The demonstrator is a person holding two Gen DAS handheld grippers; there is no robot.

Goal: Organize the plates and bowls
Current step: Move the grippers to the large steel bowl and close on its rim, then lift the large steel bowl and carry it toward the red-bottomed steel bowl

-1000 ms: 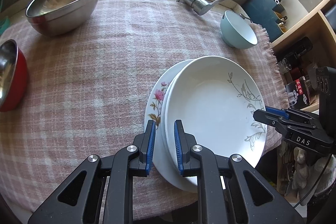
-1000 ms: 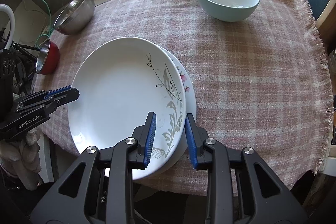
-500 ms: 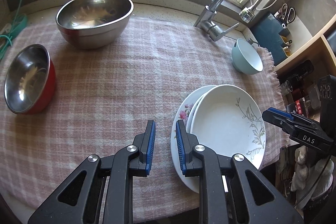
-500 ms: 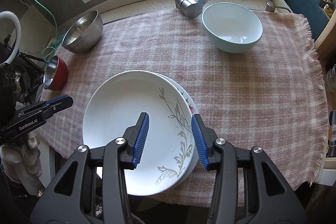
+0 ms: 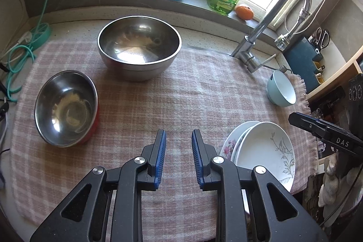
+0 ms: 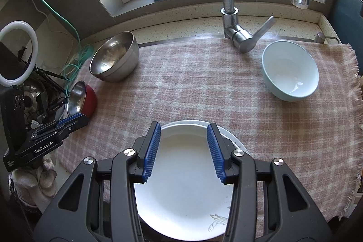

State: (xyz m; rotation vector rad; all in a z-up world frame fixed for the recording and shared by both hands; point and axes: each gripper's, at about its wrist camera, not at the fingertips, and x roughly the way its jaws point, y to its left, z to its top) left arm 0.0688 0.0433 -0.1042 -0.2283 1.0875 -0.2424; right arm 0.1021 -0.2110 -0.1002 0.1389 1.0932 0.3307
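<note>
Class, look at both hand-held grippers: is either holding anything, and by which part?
Nothing is held. The left hand-held gripper, jaws opening, and the right hand-held gripper are both empty above the plates.

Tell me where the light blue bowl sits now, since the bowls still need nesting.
The light blue bowl stands on the checked cloth at its far right corner, just right of the tap and beyond the stacked plates.

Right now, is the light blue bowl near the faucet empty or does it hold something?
Empty. The light blue bowl stands upright on the checked cloth, and its white inside shows only a reflection.
</note>
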